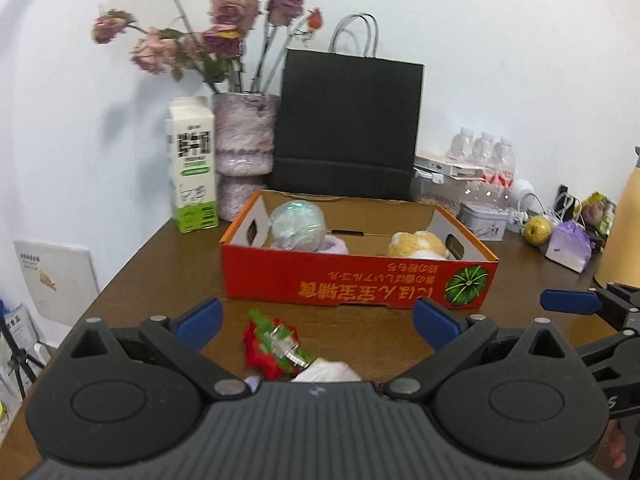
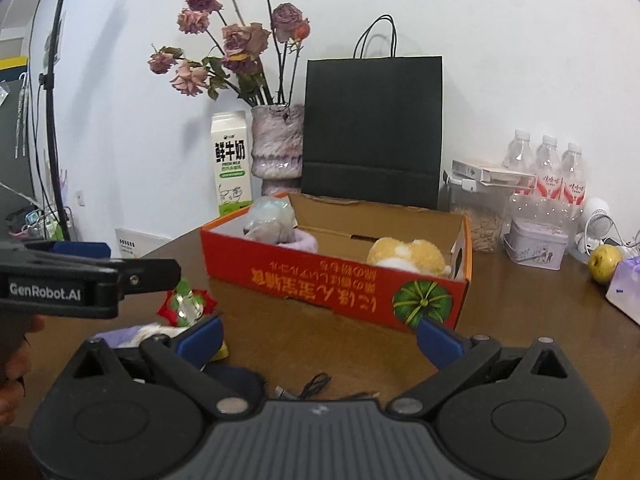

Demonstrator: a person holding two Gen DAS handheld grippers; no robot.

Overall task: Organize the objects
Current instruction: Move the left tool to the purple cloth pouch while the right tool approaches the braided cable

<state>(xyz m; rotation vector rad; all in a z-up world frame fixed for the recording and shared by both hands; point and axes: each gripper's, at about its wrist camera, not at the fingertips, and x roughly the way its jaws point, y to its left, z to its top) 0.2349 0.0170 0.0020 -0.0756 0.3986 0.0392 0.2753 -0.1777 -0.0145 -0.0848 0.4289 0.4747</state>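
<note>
An orange cardboard box (image 1: 360, 284) stands on the brown table, and it also shows in the right wrist view as the box (image 2: 332, 280). Inside lie an iridescent ball (image 1: 298, 222) on something purple and a yellow plush toy (image 1: 418, 245). A red and green foil-wrapped item (image 1: 274, 346) lies before the box, with a white soft thing (image 1: 328, 372) beside it. My left gripper (image 1: 318, 324) is open just above and behind these two. My right gripper (image 2: 320, 340) is open to the right of them, holding nothing, over a thin black cable (image 2: 316, 390).
Behind the box stand a milk carton (image 1: 192, 164), a vase of dried roses (image 1: 244, 152) and a black paper bag (image 1: 348, 124). Water bottles (image 2: 548, 172), a tin (image 2: 536, 244), an apple (image 2: 604, 262) and a purple pouch (image 1: 570, 246) crowd the right. The table's edge (image 1: 120, 276) runs along the left.
</note>
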